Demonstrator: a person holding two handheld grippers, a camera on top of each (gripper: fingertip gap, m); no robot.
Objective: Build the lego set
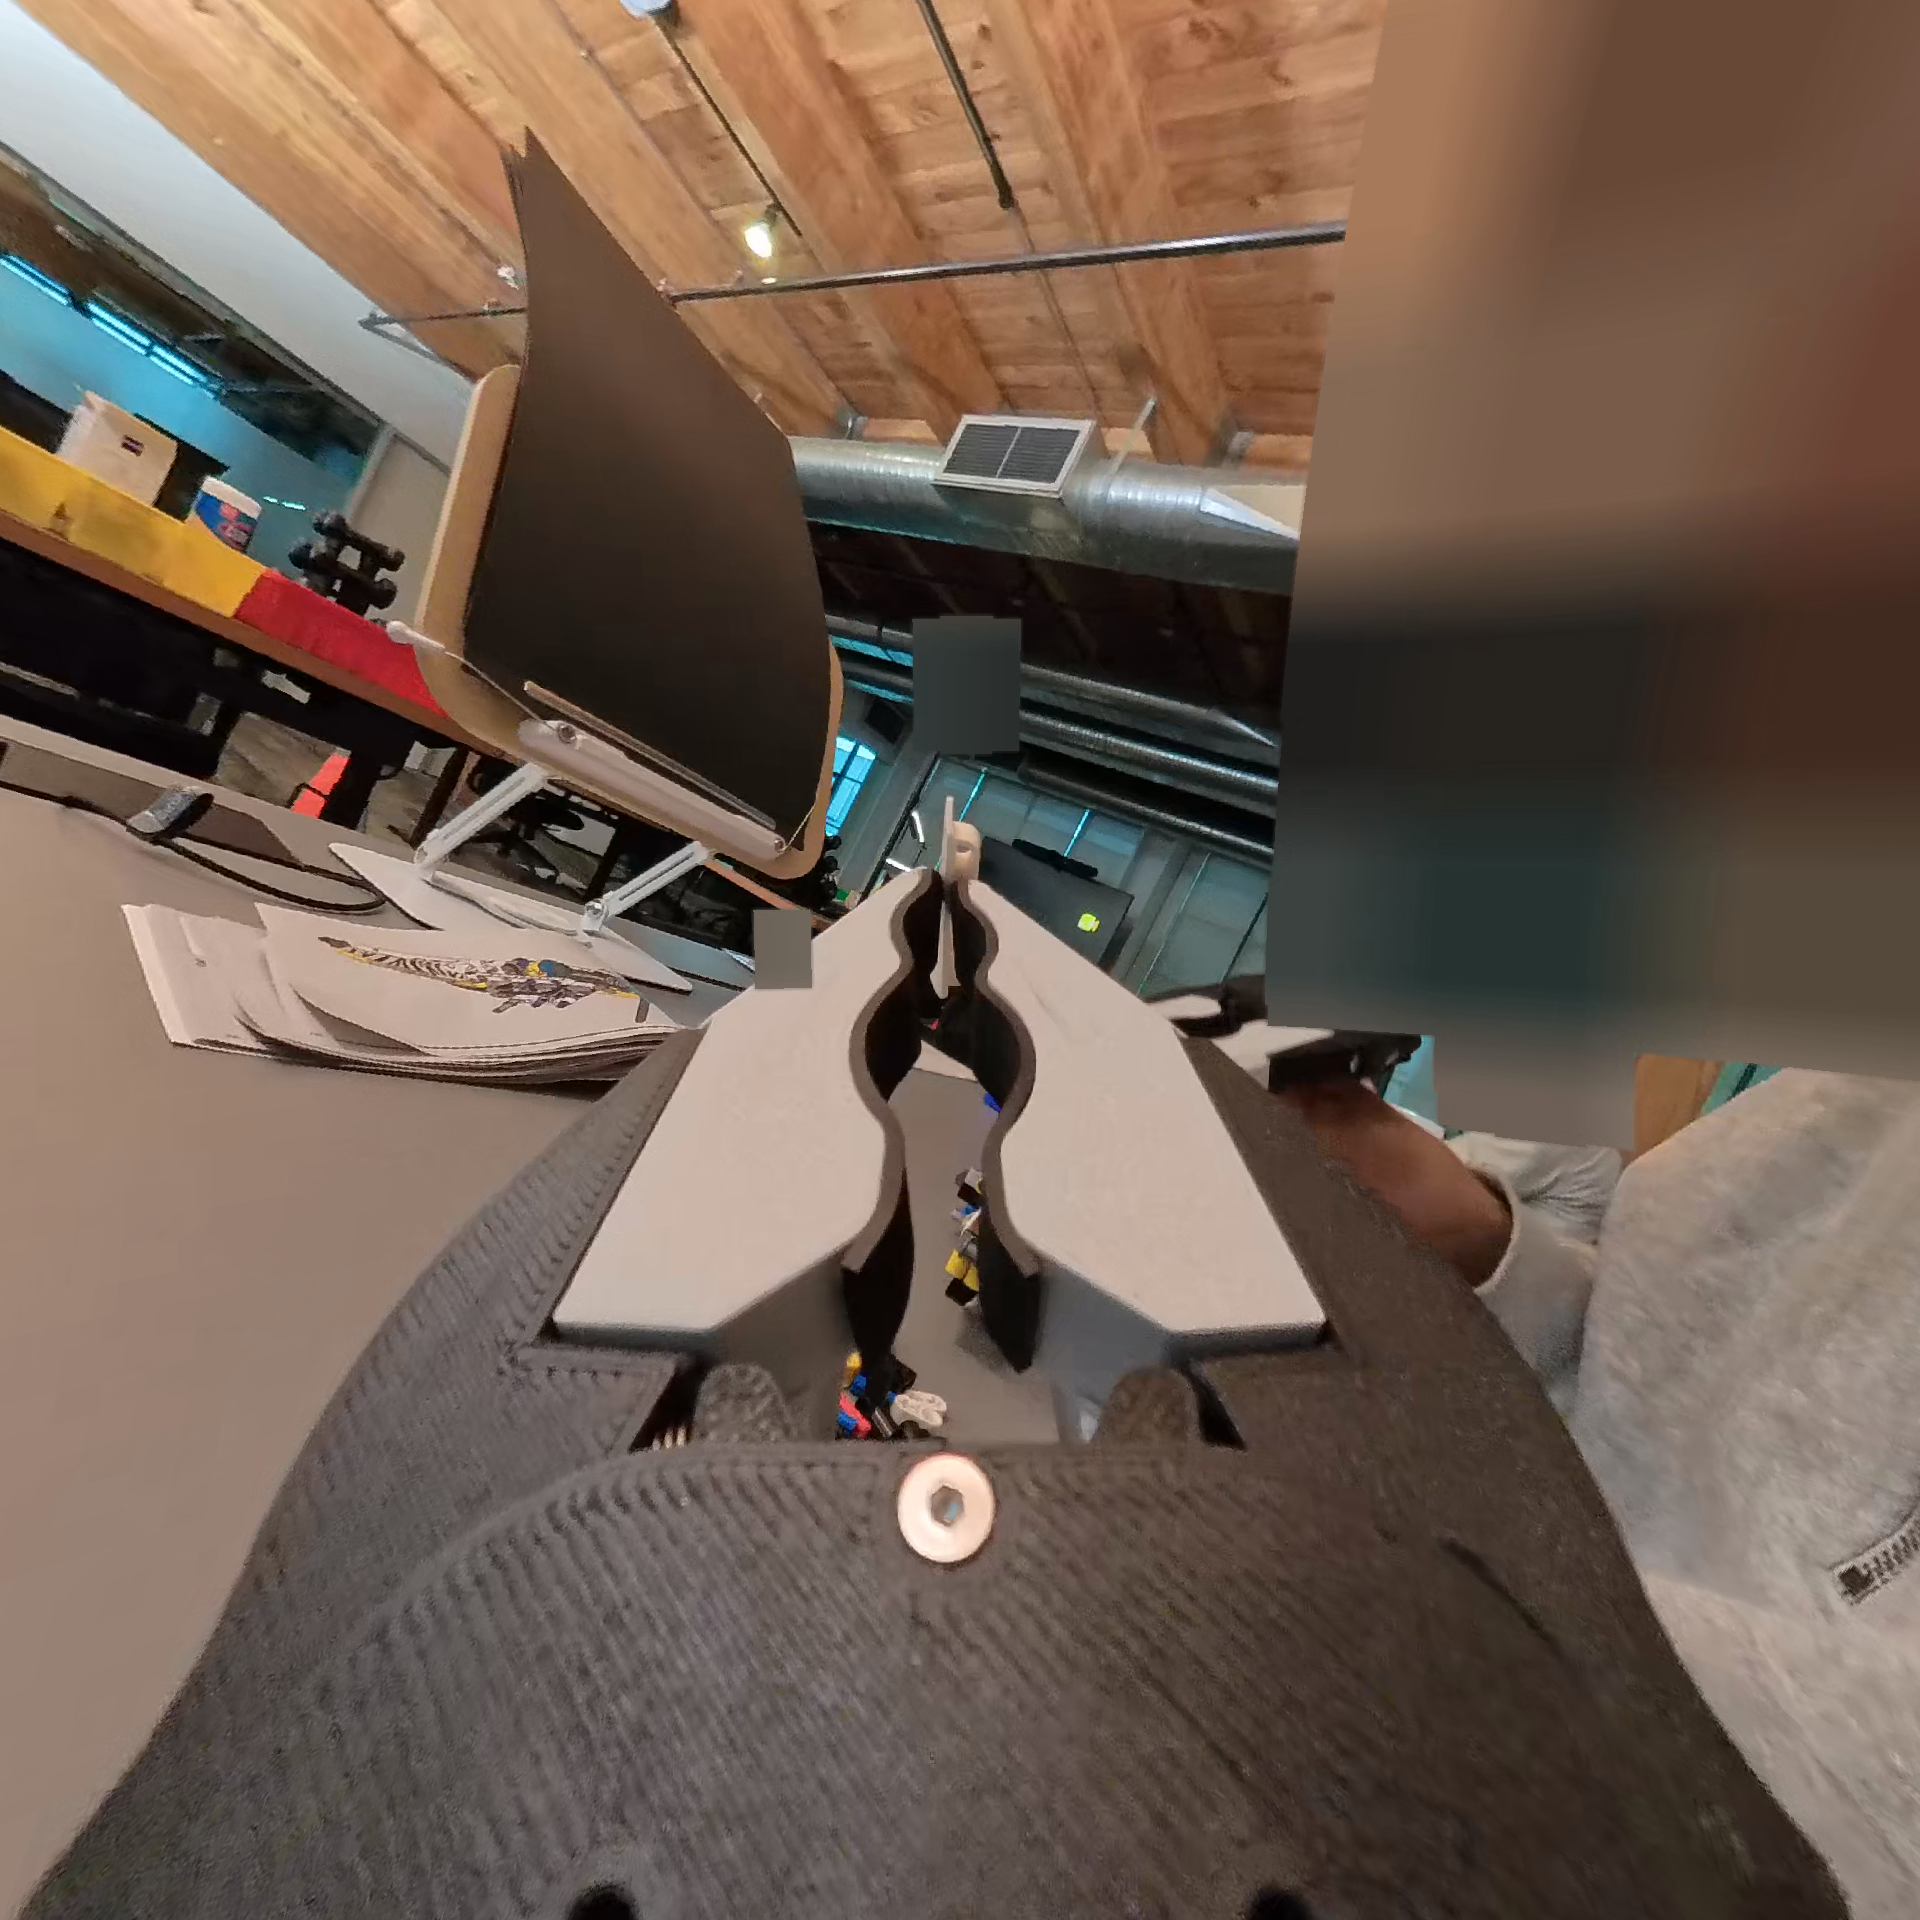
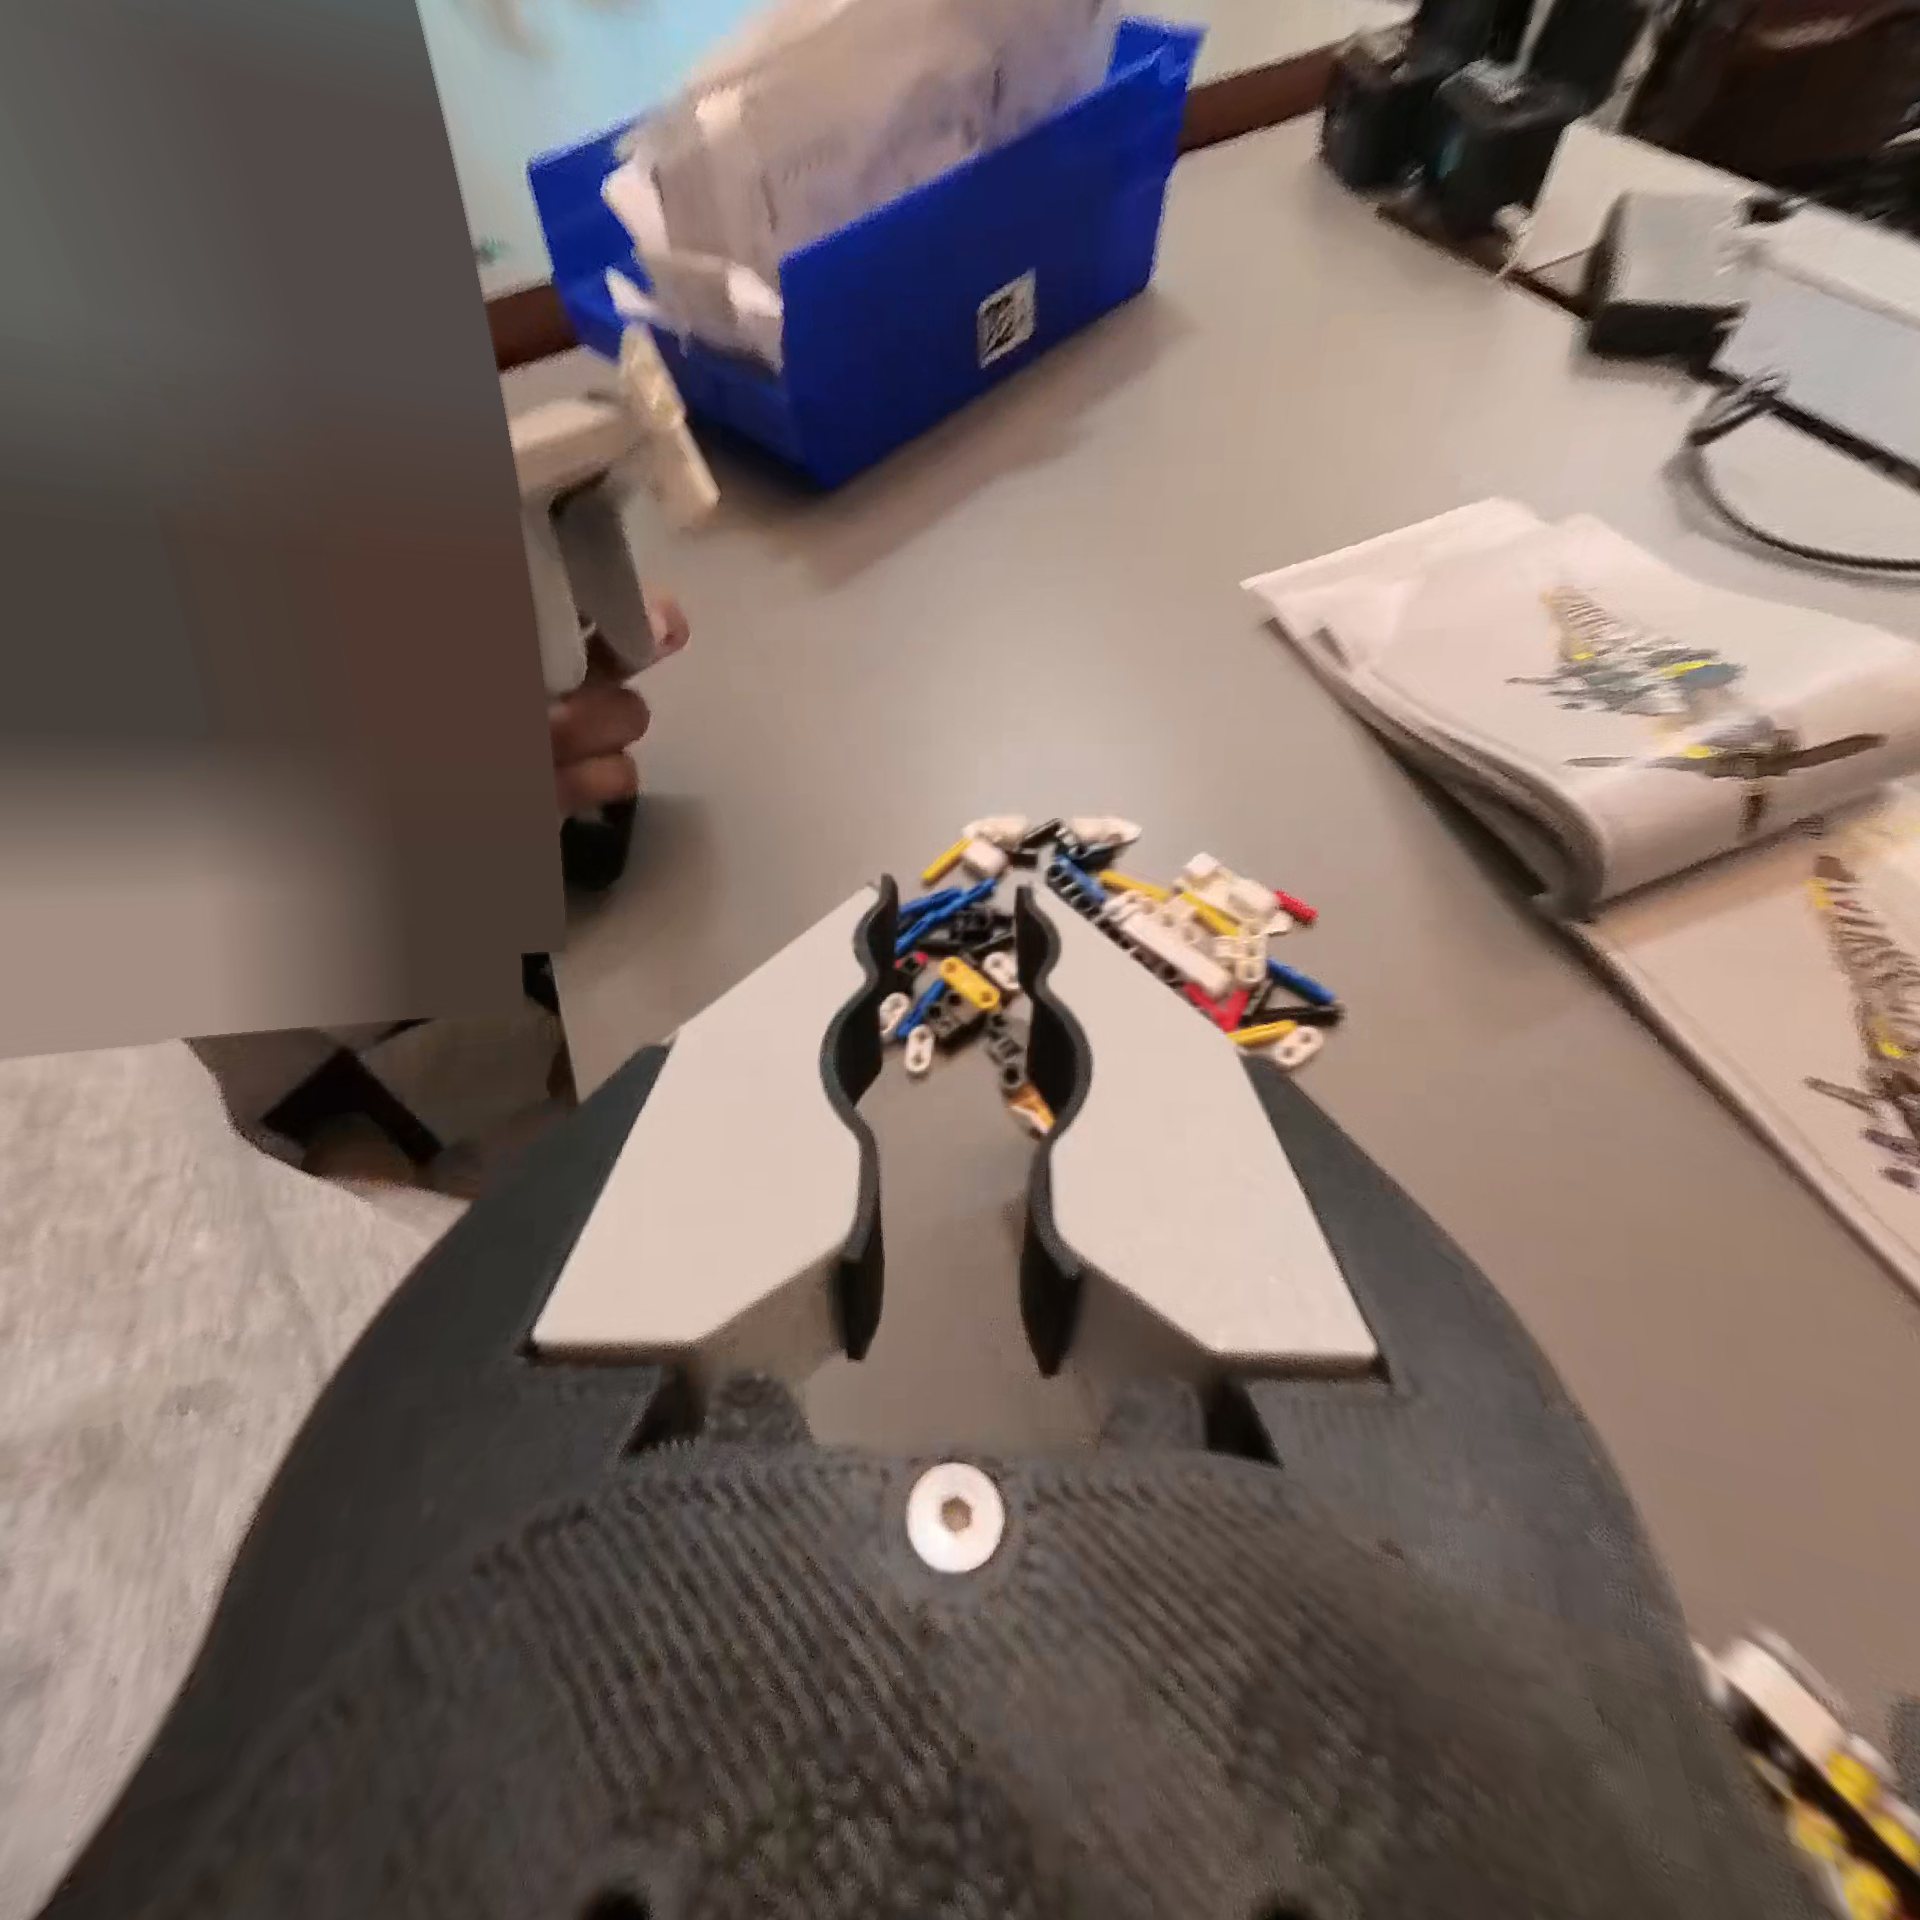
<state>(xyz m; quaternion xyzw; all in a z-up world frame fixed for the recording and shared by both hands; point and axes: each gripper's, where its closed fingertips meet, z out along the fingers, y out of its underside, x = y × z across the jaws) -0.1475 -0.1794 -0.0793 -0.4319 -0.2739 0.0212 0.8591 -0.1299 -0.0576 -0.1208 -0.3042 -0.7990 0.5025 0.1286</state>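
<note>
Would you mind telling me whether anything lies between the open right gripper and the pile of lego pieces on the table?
Nothing visible does. The right gripper is open with its fingers just short of the pile of lego pieces; only bare grey table surrounds them.

Grey-fingered black gripper [image 2: 951, 914], silver screw [image 2: 954, 1521]

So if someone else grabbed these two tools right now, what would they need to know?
Left gripper: shut on a pale beam, held up off the table.
Right gripper: open, empty, fingers aimed at the loose pile of pieces.
Instruction booklets lie open right of the pile; a blue bin of bags stands beyond.
Done: one piece picked. No built model can be seen.
Left: probably pick a mating piece, join, continue.
</note>
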